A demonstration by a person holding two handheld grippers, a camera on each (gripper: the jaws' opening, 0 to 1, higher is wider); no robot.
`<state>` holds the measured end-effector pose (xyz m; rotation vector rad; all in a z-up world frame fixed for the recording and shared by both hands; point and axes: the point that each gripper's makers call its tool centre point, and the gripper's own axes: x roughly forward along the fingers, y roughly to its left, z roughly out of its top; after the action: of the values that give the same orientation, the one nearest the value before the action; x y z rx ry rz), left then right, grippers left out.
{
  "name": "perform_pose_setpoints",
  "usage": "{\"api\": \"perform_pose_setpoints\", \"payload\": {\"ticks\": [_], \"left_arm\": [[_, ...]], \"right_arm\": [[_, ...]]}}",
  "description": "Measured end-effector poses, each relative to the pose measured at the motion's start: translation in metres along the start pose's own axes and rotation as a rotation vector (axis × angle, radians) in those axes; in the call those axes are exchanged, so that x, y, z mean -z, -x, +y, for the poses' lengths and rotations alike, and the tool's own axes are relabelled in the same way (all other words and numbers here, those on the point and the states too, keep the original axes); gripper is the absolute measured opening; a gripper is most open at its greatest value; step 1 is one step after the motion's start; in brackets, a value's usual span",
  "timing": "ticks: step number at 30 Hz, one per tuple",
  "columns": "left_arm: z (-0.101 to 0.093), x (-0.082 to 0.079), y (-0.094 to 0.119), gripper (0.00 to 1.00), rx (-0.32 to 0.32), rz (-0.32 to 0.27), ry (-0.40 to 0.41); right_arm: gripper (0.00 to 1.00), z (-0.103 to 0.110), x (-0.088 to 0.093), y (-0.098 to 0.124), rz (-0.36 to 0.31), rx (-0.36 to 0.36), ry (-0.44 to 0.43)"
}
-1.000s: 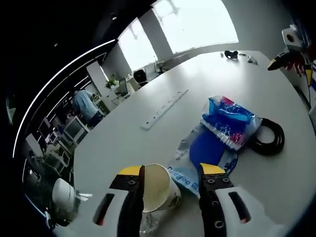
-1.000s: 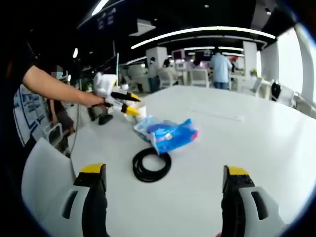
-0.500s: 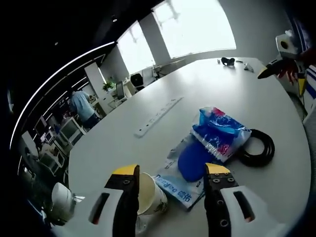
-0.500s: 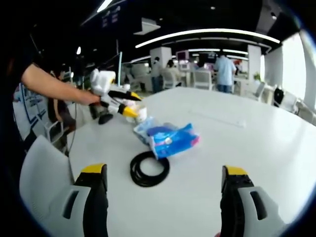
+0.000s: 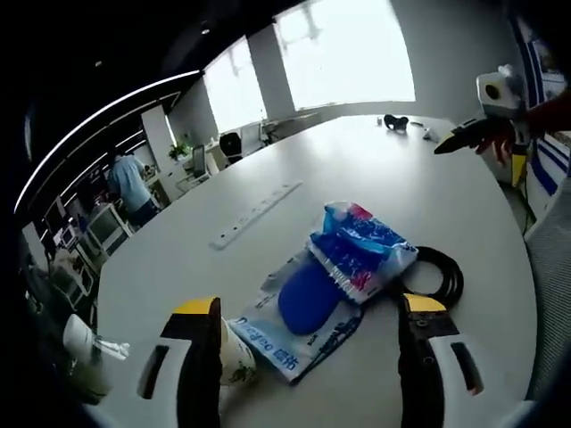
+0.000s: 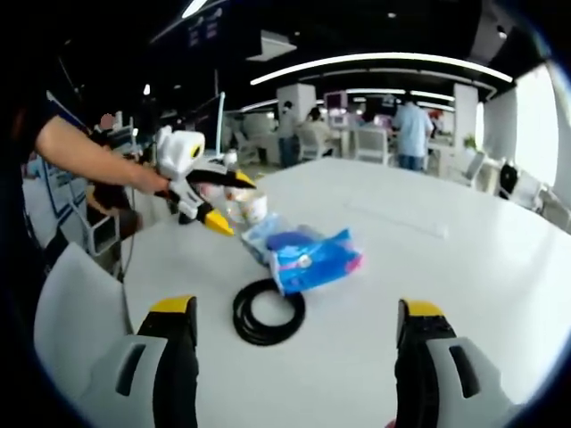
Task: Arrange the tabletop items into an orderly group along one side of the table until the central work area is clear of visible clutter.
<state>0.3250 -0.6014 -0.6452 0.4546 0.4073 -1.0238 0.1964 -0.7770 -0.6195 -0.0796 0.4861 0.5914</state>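
In the left gripper view, the left gripper [image 5: 308,312] had its jaws wide apart, holding nothing. A paper cup [image 5: 234,364] lay at about 7 o'clock, beside the left jaw. A blue packet [image 5: 357,250] rested on a clear bag [image 5: 285,330] near centre, with a black cable coil [image 5: 437,278] at 4 o'clock and a power strip [image 5: 254,214] at 10 o'clock on the white table [image 5: 357,169]. In the right gripper view, the right gripper [image 6: 299,321] was spread open above the table, empty.
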Motion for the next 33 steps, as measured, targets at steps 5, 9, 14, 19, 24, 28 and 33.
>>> {"api": "perform_pose_setpoints", "payload": {"ticks": [5,9,14,19,24,28,33], "left_arm": [[-0.014,0.001,-0.002,0.81,0.035,-0.003,-0.004],[-0.023,0.000,-0.004,0.79,0.063,-0.012,-0.004],[-0.034,0.002,-0.006,0.74,0.093,-0.008,-0.012],[-0.037,0.005,-0.007,0.69,0.086,0.009,-0.032],[-0.044,0.007,-0.010,0.60,0.092,0.015,-0.035],[-0.053,0.009,-0.013,0.51,0.099,0.022,-0.034],[-0.060,0.011,-0.018,0.46,0.113,0.032,-0.045]], "right_arm": [[0.85,-0.006,-0.005,-0.001,-0.009,0.010,0.017],[0.82,-0.010,-0.006,-0.001,-0.008,0.018,0.035],[0.76,-0.014,-0.007,-0.004,0.001,0.018,0.052],[0.69,-0.015,-0.001,-0.010,0.028,0.014,0.077],[0.58,-0.018,0.000,-0.015,0.037,0.018,0.099],[0.50,-0.021,0.003,-0.020,0.046,0.028,0.108],[0.44,-0.028,0.004,-0.027,0.054,0.040,0.117]]}}
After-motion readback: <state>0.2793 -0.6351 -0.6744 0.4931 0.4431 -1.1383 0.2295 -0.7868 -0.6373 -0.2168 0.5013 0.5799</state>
